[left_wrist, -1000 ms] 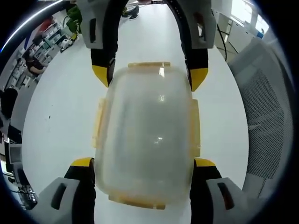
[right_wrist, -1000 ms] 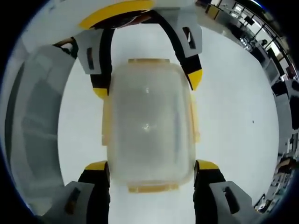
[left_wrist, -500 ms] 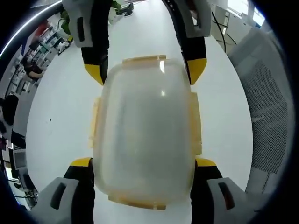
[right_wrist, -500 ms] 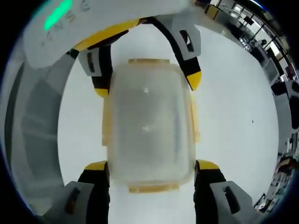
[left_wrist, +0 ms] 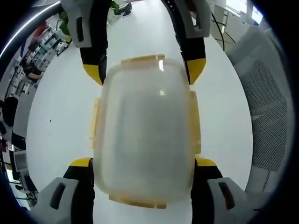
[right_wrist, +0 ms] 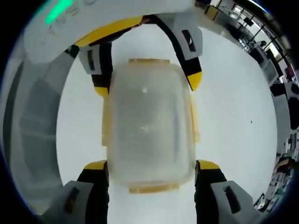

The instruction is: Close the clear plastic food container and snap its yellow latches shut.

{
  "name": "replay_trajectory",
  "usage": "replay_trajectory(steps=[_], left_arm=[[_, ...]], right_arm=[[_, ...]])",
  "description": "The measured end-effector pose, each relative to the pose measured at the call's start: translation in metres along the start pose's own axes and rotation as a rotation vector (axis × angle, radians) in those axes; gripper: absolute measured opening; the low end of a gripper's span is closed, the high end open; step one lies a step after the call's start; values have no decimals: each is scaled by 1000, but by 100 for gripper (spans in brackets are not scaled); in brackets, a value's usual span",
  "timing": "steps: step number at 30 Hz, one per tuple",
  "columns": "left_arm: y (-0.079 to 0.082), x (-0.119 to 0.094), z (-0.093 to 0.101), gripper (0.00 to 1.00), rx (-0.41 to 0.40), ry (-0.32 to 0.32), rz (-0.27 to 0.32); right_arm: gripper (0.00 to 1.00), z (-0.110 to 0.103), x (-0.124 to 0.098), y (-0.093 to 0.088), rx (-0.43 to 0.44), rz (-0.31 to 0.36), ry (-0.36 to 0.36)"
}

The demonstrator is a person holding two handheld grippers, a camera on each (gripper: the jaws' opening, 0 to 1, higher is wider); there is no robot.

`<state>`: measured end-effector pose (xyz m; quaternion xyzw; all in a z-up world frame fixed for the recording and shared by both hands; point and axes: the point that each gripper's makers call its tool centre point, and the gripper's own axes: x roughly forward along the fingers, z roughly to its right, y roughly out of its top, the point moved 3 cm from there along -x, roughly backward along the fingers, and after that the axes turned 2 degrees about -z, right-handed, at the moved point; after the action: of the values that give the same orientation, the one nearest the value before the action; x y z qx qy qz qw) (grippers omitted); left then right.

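**Container bracketed from both ends, latches not confirmed shut**

You've got the clear container point(left_wrist: 145, 133) sitting flat on the white table point(left_wrist: 60, 116), lid on, with both tools straddling it from opposite ends.

- Left gripper point(left_wrist: 142, 163): jaws spread wide, one yellow tip on each long side of the box at the near end. Tips sit right against the walls, but I can't tell whether they're actually squeezing. It reads as a brace so the box can't slide or twist.
- Right gripper point(right_wrist: 148, 165): same posture, jaws apart, tips just beside the box's near corners in the right gripper view. It also shows in the left gripper view at the far end, tips flanking the far corners.
- Yellow latches point(left_wrist: 195, 123): one on each long side, plus one at each short end. The side flaps look flared out slightly from the walls rather than tucked flat; my read is they're not snapped yet, though the fisheye makes that uncertain.

Why this setup works: two opposing brackets pin the box in place. Next, press a side flap inward with one tip while the other tool holds. Risk: the empty box is light and could skate on the smooth top.
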<state>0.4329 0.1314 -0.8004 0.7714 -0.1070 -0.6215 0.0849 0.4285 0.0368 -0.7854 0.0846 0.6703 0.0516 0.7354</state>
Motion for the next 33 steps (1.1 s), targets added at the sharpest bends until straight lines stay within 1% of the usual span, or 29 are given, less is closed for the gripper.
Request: replay_trajectory(steps=[2, 3, 7, 11, 13, 16, 18, 20, 24, 26, 29, 33], left_arm=[[0, -2, -1, 86, -18, -2, 9], [1, -3, -1, 86, -26, -5, 18], [2, -8, 0, 85, -34, -12, 34], [3, -13, -1, 91, -55, 2, 53], [2, -15, -1, 92, -74, 9, 61], [3, -18, 2, 94, -74, 18, 76], [3, -19, 3, 95, -83, 26, 87], [3, -20, 6, 97, -109, 20, 100], [-1, -22, 8, 97, -112, 40, 98], [-1, -25, 10, 97, -130, 41, 109], [-4, -26, 11, 97, -142, 51, 112], [-7, -30, 14, 96, -171, 64, 132]], right_arm=[[76, 2, -1, 0, 8, 15, -21], [77, 1, -2, 0, 18, 12, -20], [81, -1, -6, 3, 25, 37, -31], [84, -2, -10, 0, 28, 40, -52], [85, -2, -13, -1, 45, 52, -63], [88, -4, -16, -3, 52, 68, -75], [87, -7, -15, -5, 50, 60, -79], [88, -8, -17, -6, 63, 73, -85], [88, -11, -20, -9, 81, 86, -95], [88, -13, -21, -11, 87, 85, -96], [87, -15, -24, -14, 116, 99, -105], [86, -20, -26, -17, 156, 122, -112]])
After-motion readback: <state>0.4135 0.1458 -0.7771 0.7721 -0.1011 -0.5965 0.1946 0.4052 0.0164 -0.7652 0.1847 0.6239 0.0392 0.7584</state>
